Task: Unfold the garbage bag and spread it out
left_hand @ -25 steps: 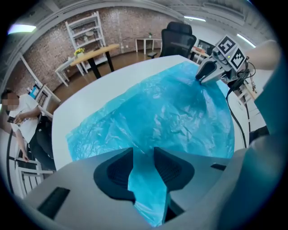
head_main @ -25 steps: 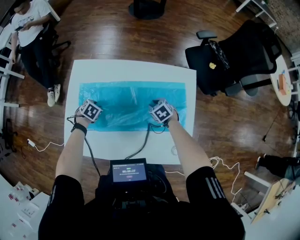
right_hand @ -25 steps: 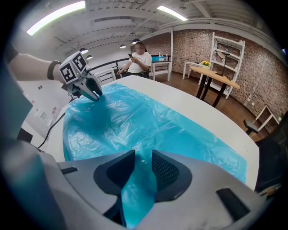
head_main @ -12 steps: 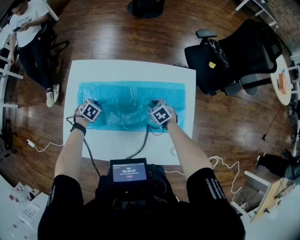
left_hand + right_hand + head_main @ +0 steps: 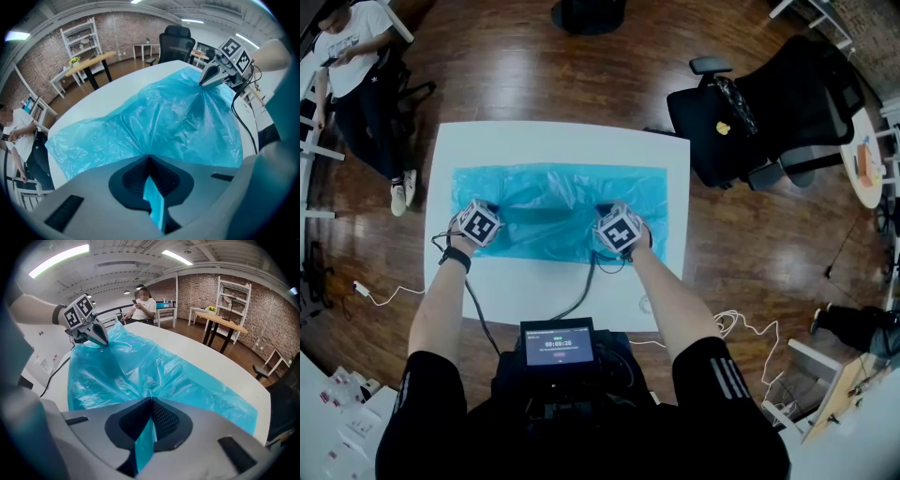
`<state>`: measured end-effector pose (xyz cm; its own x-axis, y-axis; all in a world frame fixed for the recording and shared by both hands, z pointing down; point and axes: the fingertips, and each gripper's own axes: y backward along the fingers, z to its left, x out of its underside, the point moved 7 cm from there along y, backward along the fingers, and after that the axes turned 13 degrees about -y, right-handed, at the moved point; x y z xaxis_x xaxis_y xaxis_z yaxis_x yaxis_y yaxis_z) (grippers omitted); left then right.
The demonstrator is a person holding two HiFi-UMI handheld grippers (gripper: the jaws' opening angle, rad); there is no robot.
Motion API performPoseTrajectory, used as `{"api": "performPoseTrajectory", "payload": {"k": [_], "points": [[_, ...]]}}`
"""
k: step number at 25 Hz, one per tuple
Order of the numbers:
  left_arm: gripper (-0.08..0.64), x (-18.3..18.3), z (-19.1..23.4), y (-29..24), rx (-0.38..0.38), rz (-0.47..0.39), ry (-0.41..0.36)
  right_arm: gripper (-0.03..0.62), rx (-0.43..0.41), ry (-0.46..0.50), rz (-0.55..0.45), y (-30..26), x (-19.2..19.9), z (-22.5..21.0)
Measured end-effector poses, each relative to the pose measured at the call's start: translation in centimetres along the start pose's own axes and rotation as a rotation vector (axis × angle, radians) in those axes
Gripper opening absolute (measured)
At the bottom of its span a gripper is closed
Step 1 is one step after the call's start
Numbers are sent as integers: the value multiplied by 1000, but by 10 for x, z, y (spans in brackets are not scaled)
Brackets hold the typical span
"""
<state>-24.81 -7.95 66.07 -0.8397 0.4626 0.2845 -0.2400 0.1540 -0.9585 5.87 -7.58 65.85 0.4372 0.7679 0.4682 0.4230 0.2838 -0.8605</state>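
Note:
A thin blue garbage bag [image 5: 562, 202] lies spread across the white table [image 5: 562, 141], its long side running left to right. My left gripper [image 5: 492, 211] pinches its near edge at the left, and a strip of blue film [image 5: 154, 201] sticks up between the closed jaws. My right gripper [image 5: 603, 214] pinches the near edge further right, also with film [image 5: 143, 444] caught between its jaws. Both sets of jaws have just been closing on the film. The bag rises in a creased ridge [image 5: 187, 108] between the two grippers. Each gripper shows in the other's view: right gripper [image 5: 211, 78], left gripper [image 5: 97, 337].
A black office chair [image 5: 769, 108] stands off the table's right far corner. A person [image 5: 356, 66] sits at the far left. Cables [image 5: 581, 291] run from the grippers over the table's near edge to a screen unit [image 5: 557, 342] on my chest.
Both grippers' jaws have shut on the bag's near edge. The film between them has lifted into a raised, creased ridge. The hands have hardly shifted.

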Motion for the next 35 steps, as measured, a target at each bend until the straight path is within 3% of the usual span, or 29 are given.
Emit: {"api": "performPoseTrajectory", "payload": {"k": [7,17,21,30,35], "points": [[0,-11,9,-1,-19,-6,-13,6,7,-2,5,-3,-6,-8],[0,-39,55,9,-116,27,-47,6,56,-4,-22,-4,-41,-31],[0,-46,62,-7,-75,-7,-32,6,63,-10,-15,-9,-47,-39],[0,-66,88,0,-147,24,-37,6,86,-15,-25,-16,-65,-57],[0,-67,90,-16,-114,-5,-28,6,98,-11,-35,-17,-75,-64]]}}
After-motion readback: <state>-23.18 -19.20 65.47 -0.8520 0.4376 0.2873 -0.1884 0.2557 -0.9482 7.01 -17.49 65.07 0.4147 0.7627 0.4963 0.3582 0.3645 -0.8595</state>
